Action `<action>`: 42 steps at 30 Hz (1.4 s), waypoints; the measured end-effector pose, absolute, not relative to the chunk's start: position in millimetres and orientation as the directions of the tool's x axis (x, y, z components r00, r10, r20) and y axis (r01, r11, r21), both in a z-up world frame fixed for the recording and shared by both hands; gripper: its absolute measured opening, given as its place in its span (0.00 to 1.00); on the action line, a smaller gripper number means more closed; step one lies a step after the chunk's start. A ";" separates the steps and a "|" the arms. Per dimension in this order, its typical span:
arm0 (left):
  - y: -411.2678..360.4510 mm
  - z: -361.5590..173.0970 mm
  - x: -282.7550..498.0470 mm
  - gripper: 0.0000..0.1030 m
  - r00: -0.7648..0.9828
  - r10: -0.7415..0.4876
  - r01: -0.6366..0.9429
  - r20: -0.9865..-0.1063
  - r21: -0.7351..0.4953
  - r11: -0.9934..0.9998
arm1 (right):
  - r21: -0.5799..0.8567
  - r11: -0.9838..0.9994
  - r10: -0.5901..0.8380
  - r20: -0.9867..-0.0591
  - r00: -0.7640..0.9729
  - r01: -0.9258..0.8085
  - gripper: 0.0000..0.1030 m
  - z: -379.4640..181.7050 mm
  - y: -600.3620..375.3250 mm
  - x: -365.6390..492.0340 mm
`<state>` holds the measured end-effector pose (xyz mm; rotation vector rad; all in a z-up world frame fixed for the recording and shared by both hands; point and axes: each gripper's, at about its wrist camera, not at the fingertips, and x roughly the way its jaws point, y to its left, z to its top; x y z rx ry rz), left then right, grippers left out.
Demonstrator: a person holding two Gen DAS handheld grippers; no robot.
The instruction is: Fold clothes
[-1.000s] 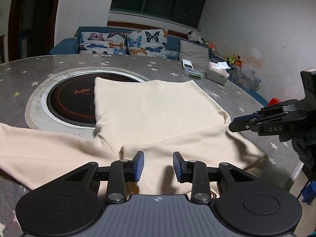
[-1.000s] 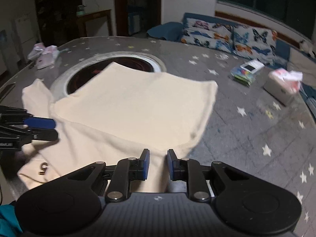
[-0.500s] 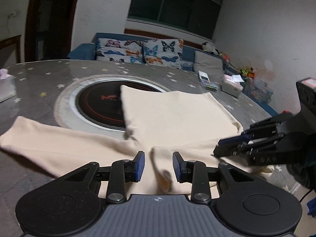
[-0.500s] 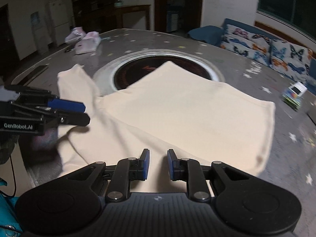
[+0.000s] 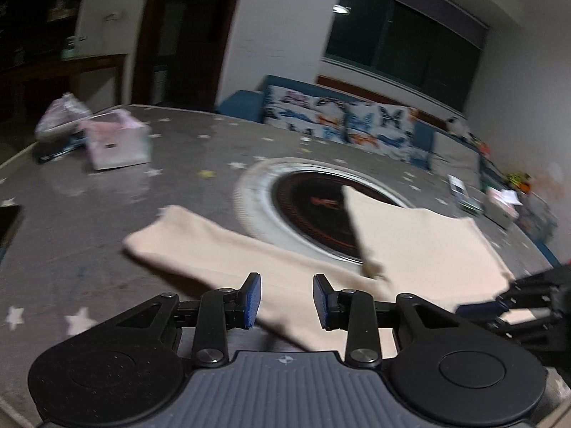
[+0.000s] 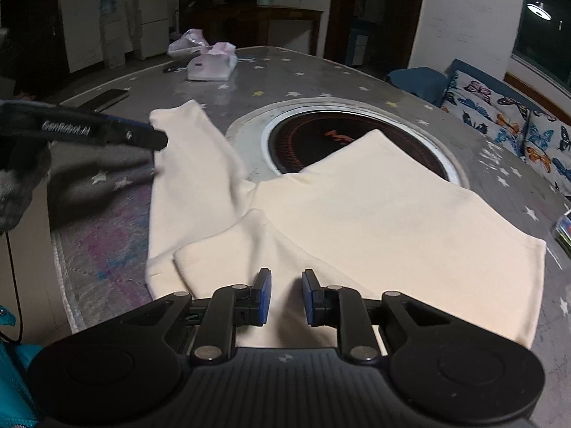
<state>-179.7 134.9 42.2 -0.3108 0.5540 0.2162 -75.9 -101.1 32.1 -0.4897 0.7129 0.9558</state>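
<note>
At the far left of the round grey star-patterned desk [image 6: 321, 71], a pink-and-white tissue box [image 6: 211, 66] was seen standing near a dark flat phone [image 6: 107, 98] at the desk edge. The left gripper [image 5: 286, 300] was held low over the stretched sleeve, its blue-padded jaws apart with nothing between them; in the right wrist view its black arm reached in from the left, with the tips at the sleeve's cuff, though contact could not be made out through the blur. The cream long-sleeved fabric garment [image 6: 374, 214] was spread flat on the desk, one sleeve [image 6: 189, 164] extended to the left and the other folded across the near part of the body. A far corner of the garment was laid over the round black inset hotplate with a white rim [image 6: 314, 139] at the desk's centre. The right gripper [image 6: 286, 296] was positioned over the near edge of the garment, jaws parted and empty. To the right, a blue sofa with butterfly-print cushions [image 6: 506, 121] was visible beyond the desk.
</note>
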 end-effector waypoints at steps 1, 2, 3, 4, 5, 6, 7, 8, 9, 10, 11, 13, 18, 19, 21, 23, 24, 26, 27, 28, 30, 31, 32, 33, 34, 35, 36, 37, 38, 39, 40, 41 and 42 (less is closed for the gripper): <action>138.9 41.7 -180.7 0.34 0.827 0.130 -0.299 -0.547 -0.233 0.925 | -0.066 0.494 0.565 -0.733 0.378 -0.867 0.17 33.0 -100.2 -77.0; 142.8 41.2 -181.7 0.34 0.825 0.144 -0.316 -0.547 -0.234 0.920 | -0.058 0.485 0.575 -0.731 0.368 -0.873 0.17 35.1 -98.9 -79.3; 146.3 40.6 -182.4 0.34 0.822 0.157 -0.331 -0.548 -0.235 0.914 | -0.052 0.477 0.584 -0.728 0.360 -0.878 0.17 36.9 -98.2 -81.5; 149.3 39.8 -182.6 0.35 0.819 0.168 -0.345 -0.549 -0.237 0.908 | -0.048 0.467 0.589 -0.728 0.351 -0.883 0.17 37.5 -96.9 -83.8; 152.5 38.8 -182.8 0.37 0.814 0.180 -0.361 -0.552 -0.238 0.902 | -0.044 0.458 0.594 -0.728 0.343 -0.888 0.17 38.1 -95.5 -86.1; 155.8 37.5 -182.6 0.38 0.807 0.194 -0.380 -0.557 -0.240 0.894 | -0.039 0.448 0.597 -0.730 0.332 -0.893 0.17 37.6 -94.0 -88.5; 158.9 36.0 -182.1 0.38 0.801 0.205 -0.396 -0.563 -0.242 0.886 | -0.036 0.437 0.599 -0.734 0.320 -0.899 0.17 36.2 -91.6 -91.3; 161.9 34.6 -181.8 0.38 0.794 0.216 -0.413 -0.569 -0.243 0.878 | -0.033 0.422 0.601 -0.738 0.307 -0.906 0.17 34.2 -88.7 -94.1; 164.8 33.3 -181.6 0.38 0.786 0.227 -0.430 -0.575 -0.244 0.869 | -0.037 0.413 0.602 -0.738 0.304 -0.910 0.17 33.6 -86.8 -96.3; 167.8 32.2 -181.2 0.38 0.779 0.237 -0.444 -0.580 -0.244 0.862 | -0.042 0.406 0.604 -0.738 0.302 -0.913 0.17 33.3 -85.1 -98.4; 170.5 31.1 -180.7 0.38 0.772 0.247 -0.458 -0.585 -0.244 0.855 | -0.047 0.398 0.606 -0.737 0.300 -0.916 0.17 32.9 -83.4 -100.5; 175.5 28.8 -179.7 0.40 0.760 0.267 -0.483 -0.593 -0.241 0.842 | -0.031 0.402 0.616 -0.731 0.295 -0.915 0.17 35.3 -83.0 -97.7; 187.7 24.7 -169.6 0.40 0.738 0.303 -0.526 -0.603 -0.234 0.817 | -0.038 0.420 0.623 -0.714 0.319 -0.907 0.17 43.7 -87.4 -93.7; 190.0 23.7 -166.8 0.40 0.733 0.309 -0.536 -0.606 -0.234 0.811 | -0.039 0.425 0.625 -0.709 0.325 -0.904 0.17 46.0 -89.1 -93.0; 195.4 21.4 -161.6 0.40 0.723 0.316 -0.555 -0.614 -0.245 0.795 | -0.039 0.440 0.630 -0.698 0.340 -0.897 0.17 51.3 -93.5 -91.8; 199.8 20.9 -159.4 0.38 0.725 0.319 -0.568 -0.611 -0.269 0.778 | -0.041 0.455 0.632 -0.689 0.355 -0.890 0.17 55.6 -98.7 -90.5; 201.8 20.6 -158.5 0.38 0.726 0.319 -0.574 -0.610 -0.282 0.769 | -0.042 0.463 0.632 -0.685 0.362 -0.886 0.17 57.4 -101.6 -90.0; 204.5 19.3 -156.8 0.30 0.728 0.324 -0.585 -0.605 -0.302 0.753 | -0.043 0.479 0.632 -0.677 0.378 -0.877 0.17 61.0 -107.3 -88.8; 205.7 18.3 -155.9 0.18 0.726 0.331 -0.593 -0.603 -0.306 0.745 | -0.041 0.489 0.631 -0.673 0.386 -0.871 0.17 62.5 -110.8 -88.0; 207.1 17.1 -155.2 0.13 0.723 0.338 -0.602 -0.603 -0.310 0.736 | -0.040 0.500 0.630 -0.669 0.395 -0.865 0.17 63.9 -114.3 -87.2; 210.5 17.1 -155.9 0.04 0.733 0.326 -0.603 -0.597 -0.350 0.717 | -0.036 0.520 0.628 -0.661 0.411 -0.853 0.17 66.7 -121.4 -85.6; 209.2 20.5 -157.0 0.04 0.747 0.319 -0.593 -0.584 -0.367 0.717 | -0.033 0.534 0.626 -0.656 0.421 -0.845 0.17 68.1 -126.1 -84.5; 207.9 23.9 -158.1 0.03 0.760 0.311 -0.582 -0.571 -0.383 0.718 | -0.029 0.548 0.623 -0.652 0.431 -0.836 0.17 69.6 -131.1 -83.2; 206.5 27.3 -159.2 0.03 0.773 0.304 -0.570 -0.557 -0.400 0.718 | -0.025 0.563 0.620 -0.648 0.443 -0.826 0.17 70.9 -137.0 -82.0; 202.1 32.5 -159.4 0.03 0.790 0.288 -0.549 -0.542 -0.414 0.726 | -0.024 0.577 0.615 -0.644 0.454 -0.816 0.17 71.9 -142.6 -80.7; 192.9 40.5 -158.2 0.02 0.812 0.261 -0.513 -0.523 -0.425 0.746 | -0.022 0.591 0.611 -0.641 0.465 -0.806 0.17 72.8 -148.1 -79.4; 183.7 48.5 -157.1 0.02 0.832 0.232 -0.476 -0.503 -0.435 0.765 | -0.022 0.612 0.601 -0.637 0.482 -0.791 0.17 73.8 -156.0 -77.0; 174.5 56.5 -156.0 0.02 0.852 0.202 -0.438 -0.484 -0.444 0.782 | -0.022 0.626 0.594 -0.635 0.494 -0.780 0.17 74.5 -161.5 -75.5; 165.3 64.5 -154.8 0.02 0.869 0.172 -0.399 -0.463 -0.452 0.798 | -0.018 0.646 0.585 -0.630 0.510 -0.763 0.17 75.2 -169.6 -73.3; 156.1 72.5 -153.7 0.02 0.885 0.141 -0.359 -0.443 -0.459 0.813 | -0.015 0.666 0.576 -0.625 0.527 -0.746 0.17 75.9 -178.1 -71.1; 146.9 80.5 -152.6 0.02 0.900 0.110 -0.319 -0.422 -0.465 0.826 | -0.012 0.683 0.568 -0.620 0.542 -0.730 0.17 76.6 -185.7 -69.9; 137.7 88.5 -151.4 0.02 0.913 0.078 -0.278 -0.401 -0.470 0.838 | -0.009 0.700 0.559 -0.615 0.556 -0.714 0.17 77.3 -193.2 -68.8; 128.5 96.5 -150.3 0.02 0.924 0.046 -0.237 -0.380 -0.474 0.848 | -0.004 0.716 0.551 -0.610 0.570 -0.698 0.17 77.5 -201.1 -67.8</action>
